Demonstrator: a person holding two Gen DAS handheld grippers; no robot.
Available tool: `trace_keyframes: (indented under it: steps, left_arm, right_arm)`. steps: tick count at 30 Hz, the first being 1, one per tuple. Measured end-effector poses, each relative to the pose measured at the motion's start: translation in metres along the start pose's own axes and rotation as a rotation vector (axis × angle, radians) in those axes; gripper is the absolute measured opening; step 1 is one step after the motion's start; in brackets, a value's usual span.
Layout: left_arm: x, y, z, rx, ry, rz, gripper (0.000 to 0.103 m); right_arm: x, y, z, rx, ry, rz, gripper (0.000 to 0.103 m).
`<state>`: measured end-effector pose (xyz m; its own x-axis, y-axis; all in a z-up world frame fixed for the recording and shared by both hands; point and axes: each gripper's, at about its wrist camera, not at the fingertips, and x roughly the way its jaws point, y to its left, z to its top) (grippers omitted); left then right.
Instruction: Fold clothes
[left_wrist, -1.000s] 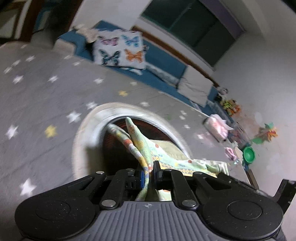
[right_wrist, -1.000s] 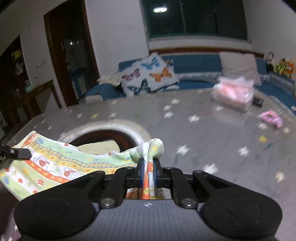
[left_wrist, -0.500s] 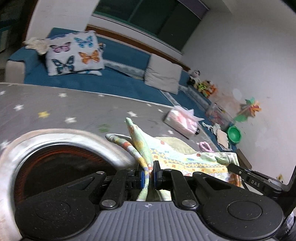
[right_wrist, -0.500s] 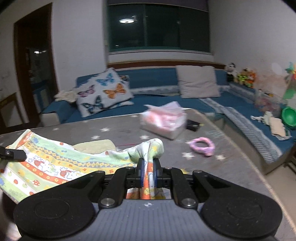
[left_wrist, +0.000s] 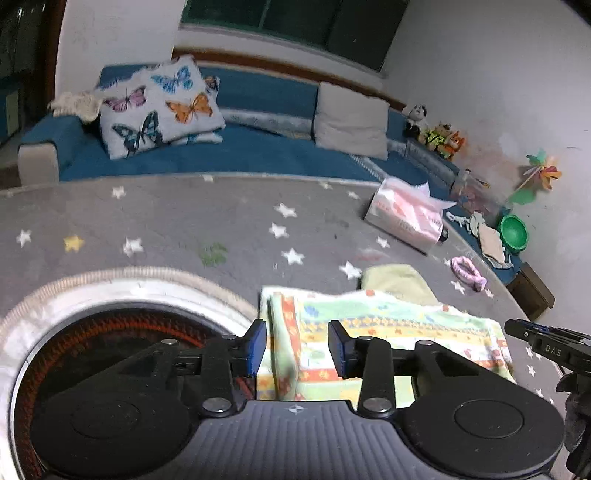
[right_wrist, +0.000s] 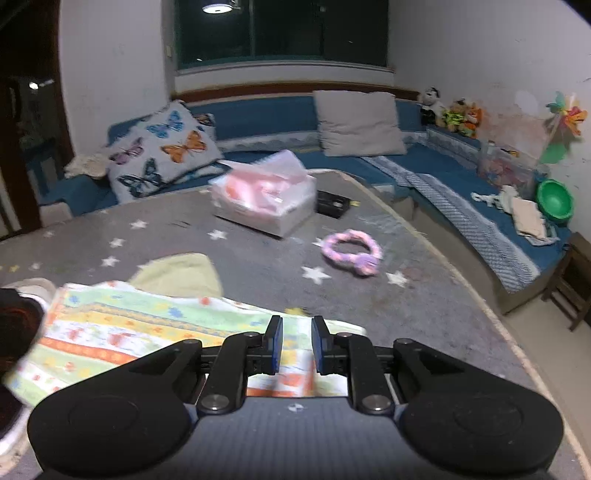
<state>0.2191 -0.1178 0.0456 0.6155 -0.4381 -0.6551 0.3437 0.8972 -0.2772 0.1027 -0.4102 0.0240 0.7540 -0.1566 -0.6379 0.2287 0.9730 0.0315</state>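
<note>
A colourful patterned cloth (left_wrist: 388, 328) lies spread on the grey star-print surface (left_wrist: 192, 218), over a pale yellow-green garment (left_wrist: 397, 278). My left gripper (left_wrist: 297, 345) is open above the cloth's left folded edge, holding nothing. My right gripper (right_wrist: 296, 345) is open above the cloth's right end (right_wrist: 147, 325); it also shows in the left wrist view (left_wrist: 546, 345) at the right. The yellow-green garment also shows in the right wrist view (right_wrist: 181, 273).
A round basket (left_wrist: 110, 295) with a pale rim sits at the left. A pink tissue pack (right_wrist: 264, 199), a dark small box (right_wrist: 332, 203) and a pink ring (right_wrist: 351, 251) lie further back. A blue sofa (right_wrist: 461, 206) wraps the back and right.
Both grippers carried the cloth out of the basket to the right, lowered it onto the surface and opened, letting it go. The cloth now lies flat.
</note>
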Motion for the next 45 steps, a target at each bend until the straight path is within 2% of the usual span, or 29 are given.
trace_keyframes:
  steps: [5,7,11,15,18,20,23,28,34,37,39,40,43,44,45]
  left_arm:
    - [0.008,-0.019,0.009,0.031,-0.001,-0.084,0.032]
    - [0.018,-0.028,0.010,0.045,0.011,-0.120,0.027]
    - [0.043,-0.045,0.014,0.066,0.039,-0.172,0.018]
    - [0.073,-0.057,0.015,0.073,0.071,-0.211,0.017]
    - [0.098,-0.060,0.011,0.080,0.115,-0.195,0.016]
    - [0.110,-0.059,0.005,0.080,0.137,-0.178,0.012]
    - [0.103,-0.056,0.003,0.074,0.122,-0.186,0.012]
    - [0.067,-0.060,-0.006,0.128,0.075,-0.198,0.012]
    - [0.034,-0.066,-0.041,0.209,0.074,-0.177,0.012]
    - [0.028,-0.066,-0.059,0.230,0.093,-0.141,0.012]
    - [0.019,-0.063,-0.065,0.222,0.076,-0.133,0.013]
    - [0.014,-0.061,-0.067,0.213,0.070,-0.131,0.013]
    - [-0.002,-0.058,-0.074,0.189,0.060,-0.126,0.013]
    - [-0.008,-0.057,-0.076,0.185,0.057,-0.120,0.018]
    - [-0.014,-0.057,-0.079,0.180,0.056,-0.109,0.032]
  right_arm:
    - [0.008,0.020,0.006,0.040,0.028,0.145,0.017]
    - [0.016,0.028,0.005,0.042,0.042,0.172,0.017]
    - [0.035,0.043,0.006,0.030,0.055,0.176,0.017]
    - [0.055,0.047,0.006,0.039,0.067,0.170,0.017]
    - [0.066,0.049,0.002,0.034,0.076,0.165,0.017]
    - [0.065,0.052,0.001,0.001,0.067,0.161,0.017]
    - [0.054,0.051,0.000,-0.006,0.073,0.166,0.017]
    - [0.024,0.055,-0.008,-0.052,0.074,0.196,0.019]
    - [-0.017,0.074,-0.042,-0.159,0.075,0.231,0.025]
    - [-0.034,0.088,-0.061,-0.244,0.057,0.190,0.025]
    - [-0.045,0.093,-0.069,-0.268,0.043,0.175,0.030]
    - [-0.047,0.093,-0.072,-0.259,0.046,0.175,0.034]
    - [-0.054,0.092,-0.080,-0.227,0.049,0.174,0.034]
    - [-0.057,0.091,-0.082,-0.214,0.047,0.174,0.037]
    - [-0.059,0.090,-0.084,-0.200,0.045,0.174,0.040]
